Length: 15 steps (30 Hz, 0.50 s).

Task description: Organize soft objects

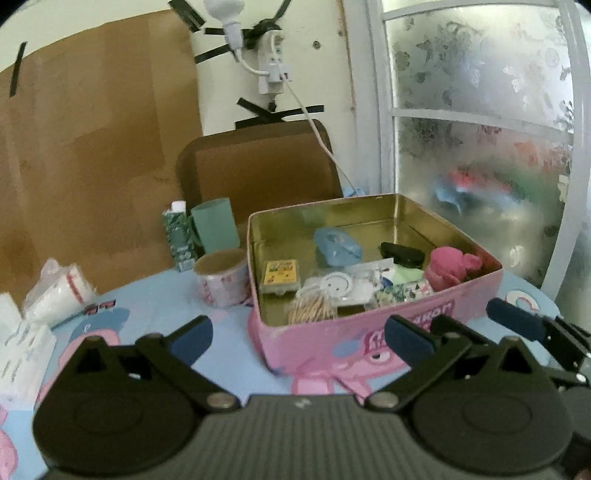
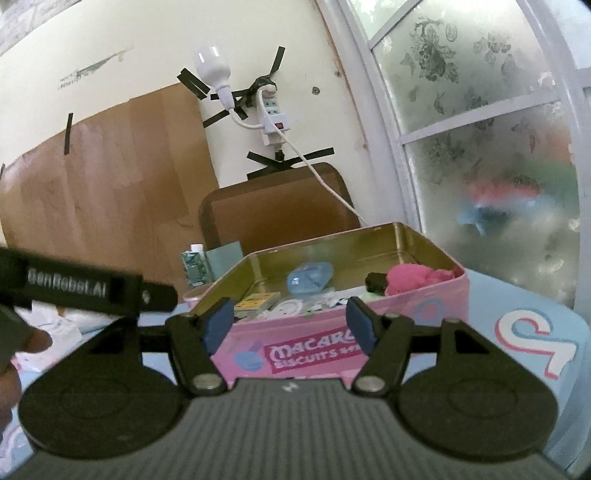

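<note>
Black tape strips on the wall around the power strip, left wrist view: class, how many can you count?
6 at least: two at the bulb, two left of the power strip, two crossed beneath. A dark wad behind the plug may hide more.

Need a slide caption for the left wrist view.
Open left gripper empty, facing pink tin holding a pink soft toy and small items.

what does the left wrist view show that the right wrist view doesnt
Only the left wrist view: a patterned tape roll beside the tin, a bundle of wooden toothpicks inside it.
Only the right wrist view: the tin's front lettering.
Both: the open pink metal tin, the pink soft toy and pale blue pouch inside, and the taped white power strip.
</note>
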Available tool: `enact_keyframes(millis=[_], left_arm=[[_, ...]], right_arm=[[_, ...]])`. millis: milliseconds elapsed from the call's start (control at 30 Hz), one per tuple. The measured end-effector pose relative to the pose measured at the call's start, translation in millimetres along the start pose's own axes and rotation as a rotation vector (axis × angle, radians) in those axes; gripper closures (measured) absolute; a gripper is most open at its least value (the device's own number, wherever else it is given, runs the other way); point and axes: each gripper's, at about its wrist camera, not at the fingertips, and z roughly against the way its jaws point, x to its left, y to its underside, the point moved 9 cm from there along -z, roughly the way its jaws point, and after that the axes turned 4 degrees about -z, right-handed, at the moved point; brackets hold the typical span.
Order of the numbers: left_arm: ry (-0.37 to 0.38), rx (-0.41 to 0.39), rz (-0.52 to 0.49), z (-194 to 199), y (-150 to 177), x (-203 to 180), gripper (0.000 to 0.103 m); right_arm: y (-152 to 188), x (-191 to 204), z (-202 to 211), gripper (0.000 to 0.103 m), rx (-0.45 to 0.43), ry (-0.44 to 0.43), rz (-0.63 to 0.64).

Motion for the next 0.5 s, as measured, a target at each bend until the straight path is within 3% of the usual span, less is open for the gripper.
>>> enact_keyframes(millis=[167,500], left_arm=[[-0.010,0.014,0.049,13,15,16,0.000],[-0.085,0.048,0.103,18,43,51,0.000]], right_arm=[[8,13,3,0.017,0.023,-0.020,0.012],[23,20,-4,0.013,0.096,-0.031,-0.008]])
